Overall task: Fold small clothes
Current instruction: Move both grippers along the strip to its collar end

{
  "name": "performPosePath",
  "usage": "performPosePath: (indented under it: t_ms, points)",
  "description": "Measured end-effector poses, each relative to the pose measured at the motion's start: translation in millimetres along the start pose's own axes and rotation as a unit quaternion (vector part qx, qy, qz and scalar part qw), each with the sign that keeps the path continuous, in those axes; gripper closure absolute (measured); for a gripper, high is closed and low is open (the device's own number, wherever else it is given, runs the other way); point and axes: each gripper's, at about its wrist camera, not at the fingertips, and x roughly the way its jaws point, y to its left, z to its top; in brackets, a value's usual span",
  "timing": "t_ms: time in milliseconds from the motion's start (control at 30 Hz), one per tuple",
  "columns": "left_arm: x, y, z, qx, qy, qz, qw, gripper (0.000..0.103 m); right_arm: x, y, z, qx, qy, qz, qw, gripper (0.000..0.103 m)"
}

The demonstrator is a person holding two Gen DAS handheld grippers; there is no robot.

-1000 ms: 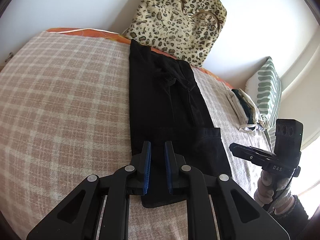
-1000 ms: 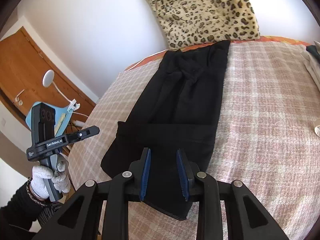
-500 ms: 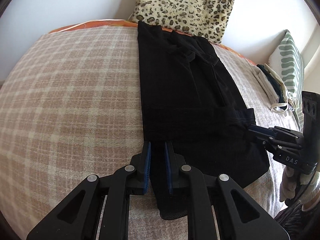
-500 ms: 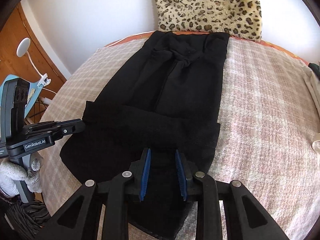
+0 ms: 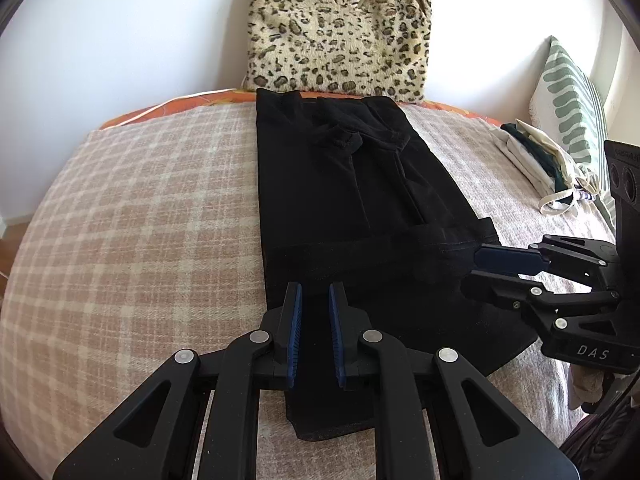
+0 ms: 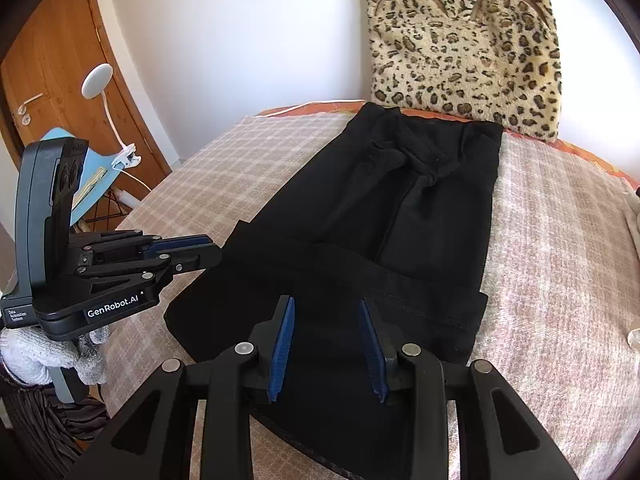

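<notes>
A long black fabric garment (image 5: 352, 208) lay flat along the middle of a bed covered by a beige-and-pink checked blanket (image 5: 140, 220), its far end at twelve o'clock touching a leopard-print plush cushion (image 5: 340, 28) leaning on the white wall. Its near end was folded over into a dark band.

The left gripper (image 5: 314, 312) hovered over the garment's near left corner, its blue-padded fingers (image 5: 294, 332) nearly together with only a narrow gap and no cloth pinched. The right gripper (image 6: 326, 340), at the near right part, had its jaws opening, nothing between them. At three o'clock lay a pile of folded pale clothes (image 5: 540, 168) beside a green-striped pillow (image 5: 576, 100).
</notes>
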Motion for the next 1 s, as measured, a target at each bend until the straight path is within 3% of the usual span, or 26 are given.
performPosePath:
  t_ms: [167,333,433,500,800,1000]
  points:
    - [1.7,0.5,1.3,-0.002,0.003,-0.002,1.0,0.091,21.8,2.8,0.3,-0.007,0.034,0.001,0.999,0.067]
    - [3.6,9.9,1.6,-0.019,0.006,-0.007,0.9998,0.091,29.1,-4.2,3.2,-0.003,0.039,-0.026,0.999,0.067]
    - [3.4,19.9,2.8,-0.038,0.006,-0.016,0.9991,0.091,26.3,-13.8,6.8,0.026,0.035,-0.021,0.999,0.067]
    - [2.1,27.4,3.7,-0.054,0.002,-0.036,0.9979,0.091,21.3,-21.5,9.2,0.048,0.028,-0.018,0.998,0.066]
    - [-6.9,63.7,10.8,-0.113,0.005,-0.088,0.9897,0.091,-27.6,-63.2,11.8,0.121,-0.04,-0.034,0.991,0.042]
    - [-23.0,96.3,19.4,-0.171,-0.015,-0.109,0.9792,0.091,-57.6,-99.2,4.8,0.181,-0.069,-0.036,0.98,0.042]
